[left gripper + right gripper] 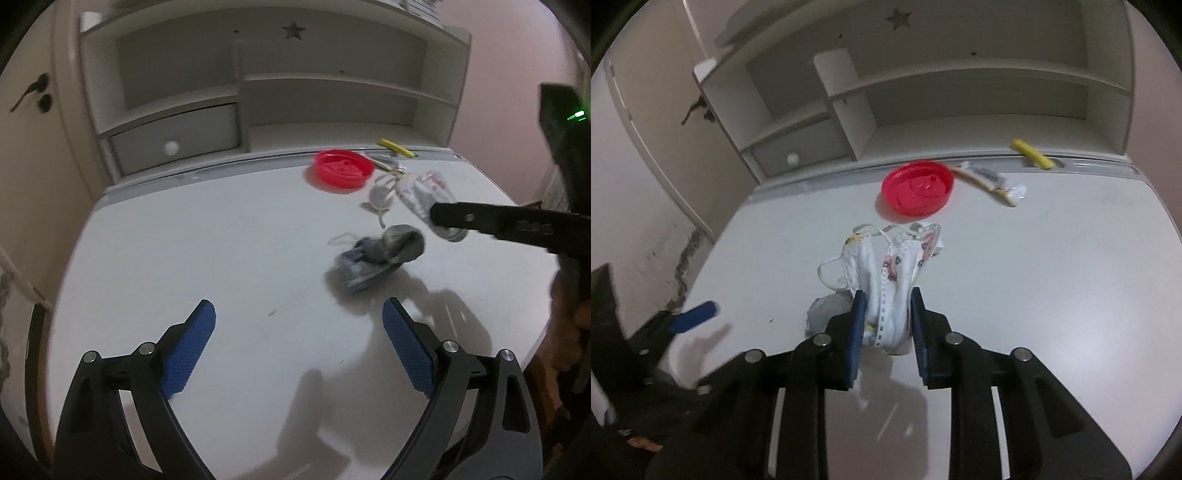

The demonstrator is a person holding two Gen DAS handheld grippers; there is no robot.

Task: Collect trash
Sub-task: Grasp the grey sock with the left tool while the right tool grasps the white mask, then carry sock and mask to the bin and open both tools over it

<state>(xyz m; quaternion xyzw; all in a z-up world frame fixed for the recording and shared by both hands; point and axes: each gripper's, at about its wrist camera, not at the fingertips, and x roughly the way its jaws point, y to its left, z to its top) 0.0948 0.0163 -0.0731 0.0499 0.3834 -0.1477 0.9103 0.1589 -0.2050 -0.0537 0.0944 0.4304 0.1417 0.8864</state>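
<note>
Clamped between the right gripper's (886, 314) blue pads (857, 328), a white printed face mask (886, 291) hung above the white table (1052, 277); beyond them lay a red lid (918, 192). Left gripper (299, 321) stood open, a grey crumpled mask (373, 258) just past its right finger.

Dim, flat indoor light leaves soft grey shadows on the white table (184, 240) at the lower centre, while fisheye bending curves the shelves (960, 85) and dark vignettes fill blurred corners.
</note>
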